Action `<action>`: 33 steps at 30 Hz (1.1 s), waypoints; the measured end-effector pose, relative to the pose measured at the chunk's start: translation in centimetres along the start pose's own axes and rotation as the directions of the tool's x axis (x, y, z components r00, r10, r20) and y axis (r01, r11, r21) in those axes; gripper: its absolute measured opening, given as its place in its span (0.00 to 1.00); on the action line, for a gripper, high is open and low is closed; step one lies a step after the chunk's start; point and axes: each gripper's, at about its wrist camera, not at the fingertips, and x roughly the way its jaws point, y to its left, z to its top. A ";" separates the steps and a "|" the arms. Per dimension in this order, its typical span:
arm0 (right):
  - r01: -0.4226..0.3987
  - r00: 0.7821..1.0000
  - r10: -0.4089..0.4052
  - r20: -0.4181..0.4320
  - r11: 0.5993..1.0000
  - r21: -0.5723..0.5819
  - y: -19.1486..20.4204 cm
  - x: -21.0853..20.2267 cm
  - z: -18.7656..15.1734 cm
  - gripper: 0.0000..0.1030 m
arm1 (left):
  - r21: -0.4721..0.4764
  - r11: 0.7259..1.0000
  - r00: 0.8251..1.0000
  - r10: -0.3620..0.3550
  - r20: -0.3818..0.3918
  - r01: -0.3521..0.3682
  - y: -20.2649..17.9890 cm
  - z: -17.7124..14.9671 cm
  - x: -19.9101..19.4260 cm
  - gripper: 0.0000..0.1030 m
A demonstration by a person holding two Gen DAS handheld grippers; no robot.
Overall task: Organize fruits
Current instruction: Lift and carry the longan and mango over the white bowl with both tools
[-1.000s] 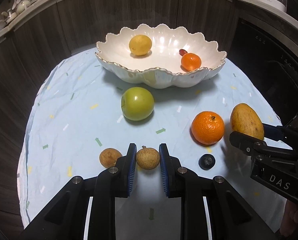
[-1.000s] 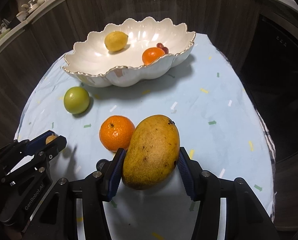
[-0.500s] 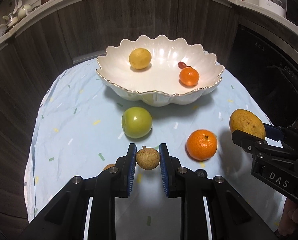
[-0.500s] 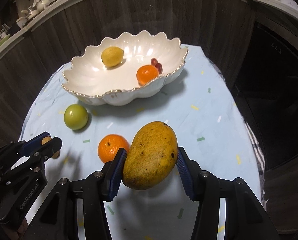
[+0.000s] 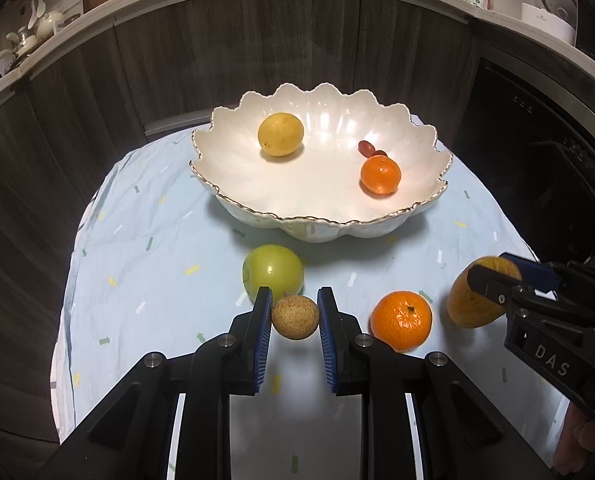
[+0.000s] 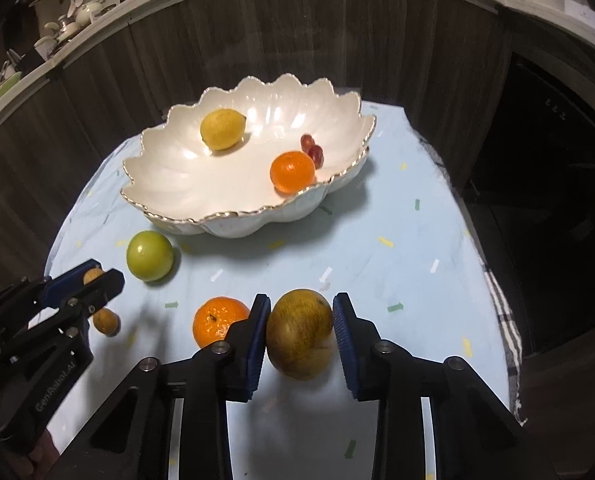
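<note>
Gripping a small brown longan (image 5: 295,317), the left gripper (image 5: 295,322) has its fingers pressed nearly together on the fruit's two sides, short of the scalloped white bowl (image 5: 437,196). A second brown longan (image 6: 106,321) lies on the table's pale blue cloth (image 5: 137,240), well short of the bowl and behind the left gripper in the right wrist view. A green apple (image 5: 272,271) rests just in front of the bowl. Inside the bowl sit a lemon (image 5: 280,134) at the left and a small orange (image 5: 380,174) at the right, with red grapes (image 5: 367,147) just behind it. Another orange (image 5: 401,320) lies on the cloth before the bowl's right half. Farthest right, the right gripper (image 6: 300,334) carries a mango (image 6: 300,334); its fingers are closing, the left pad touching, the right pad showing a thin gap.
</note>
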 end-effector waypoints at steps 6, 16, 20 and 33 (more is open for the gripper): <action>-0.014 1.000 0.015 0.007 1.000 -0.012 0.0 -0.1 -0.2 0.30 | 0.003 1.000 1.000 0.001 0.005 -0.001 0.0 0.1 -0.1 0.23; -0.025 0.999 0.026 0.046 0.999 -0.020 0.4 -1.4 1.1 0.30 | 0.001 1.000 1.000 0.008 0.029 -0.008 0.1 1.0 -0.7 0.23; -0.029 0.997 0.030 0.067 0.999 -0.022 0.4 -1.9 2.1 0.30 | 0.007 1.000 0.999 0.007 0.040 -0.008 0.0 1.8 -0.9 0.23; -0.029 0.990 0.034 0.140 0.999 -0.036 0.3 -3.2 6.2 0.30 | 0.008 1.000 0.996 0.002 0.092 -0.003 0.2 6.0 -0.9 0.23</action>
